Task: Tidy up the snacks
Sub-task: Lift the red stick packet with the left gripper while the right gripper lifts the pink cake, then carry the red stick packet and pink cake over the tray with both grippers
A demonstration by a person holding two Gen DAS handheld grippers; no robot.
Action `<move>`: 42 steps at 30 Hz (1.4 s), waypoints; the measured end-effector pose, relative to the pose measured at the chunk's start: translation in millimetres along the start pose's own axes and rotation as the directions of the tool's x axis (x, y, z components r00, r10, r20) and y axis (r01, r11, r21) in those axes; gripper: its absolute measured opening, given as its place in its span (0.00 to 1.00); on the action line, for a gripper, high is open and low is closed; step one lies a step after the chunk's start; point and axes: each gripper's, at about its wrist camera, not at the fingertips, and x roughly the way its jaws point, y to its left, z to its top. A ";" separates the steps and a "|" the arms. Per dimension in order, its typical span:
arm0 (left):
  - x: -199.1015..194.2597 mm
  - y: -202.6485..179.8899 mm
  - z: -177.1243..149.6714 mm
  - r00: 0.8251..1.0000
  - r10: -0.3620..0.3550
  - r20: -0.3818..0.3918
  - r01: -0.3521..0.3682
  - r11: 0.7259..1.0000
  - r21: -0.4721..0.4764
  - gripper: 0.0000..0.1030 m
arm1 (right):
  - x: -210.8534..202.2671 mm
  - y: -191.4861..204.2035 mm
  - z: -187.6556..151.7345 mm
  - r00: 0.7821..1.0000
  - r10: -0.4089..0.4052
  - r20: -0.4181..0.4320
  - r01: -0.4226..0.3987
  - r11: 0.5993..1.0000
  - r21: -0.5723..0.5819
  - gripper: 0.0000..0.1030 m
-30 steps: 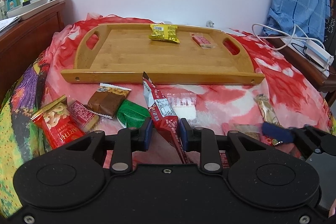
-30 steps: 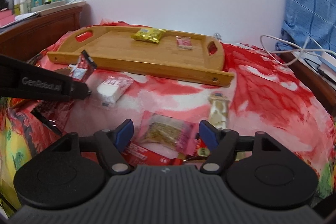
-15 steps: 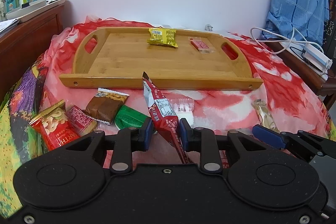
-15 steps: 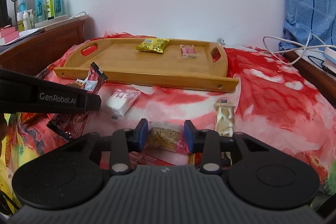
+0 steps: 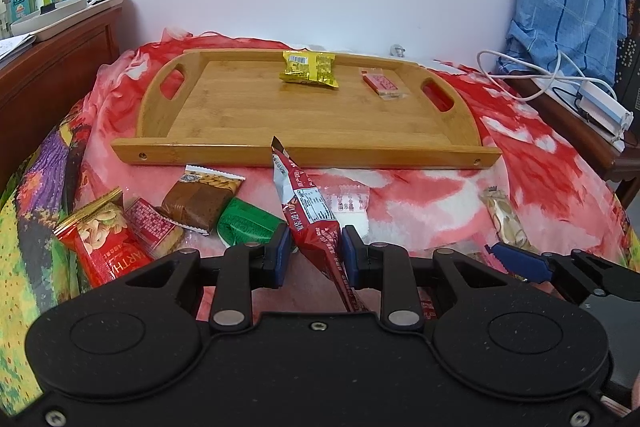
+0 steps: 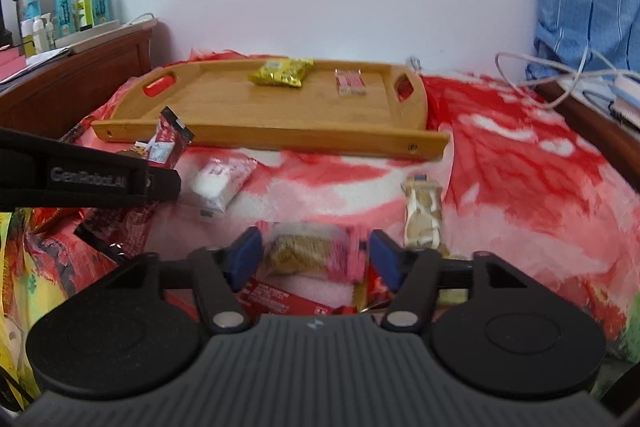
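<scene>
1. Red flowery bed cover (image 5: 520, 155) lies under everything.
2. Left claw (image 5: 312, 255) pinches a long red snack pack (image 5: 308, 211), tip up, ready for the wooden tray (image 5: 280, 151).
3. Right claw (image 6: 316, 259) sits half-wide around a pink cracker pack (image 6: 312, 255), not squeezing.
4. Yellow pack (image 5: 308, 69) and small pink pack (image 5: 382, 83) lie on the tray.
5. A red nut bag (image 5: 100, 243) reads "ARTH"; the left claw's side reads "GenRobot".

Bed's covered in a red floral blanket (image 5: 540, 163), with a bamboo tray (image 5: 304, 151) sitting on it near the wall. Closer in, loose snacks lie right on the blanket: nut bag (image 5: 100, 247), brown wafer (image 5: 200, 199), green packet (image 5: 248, 225), white candy pack (image 5: 352, 205), nougat bar (image 5: 504, 219).
</scene>
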 end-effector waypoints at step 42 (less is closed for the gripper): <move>45.0 8.3 96.3 0.989 -0.148 0.009 0.148 0.986 -0.083 0.25 | 30.3 -61.3 91.4 0.985 0.132 0.116 -0.148 0.979 0.141 0.25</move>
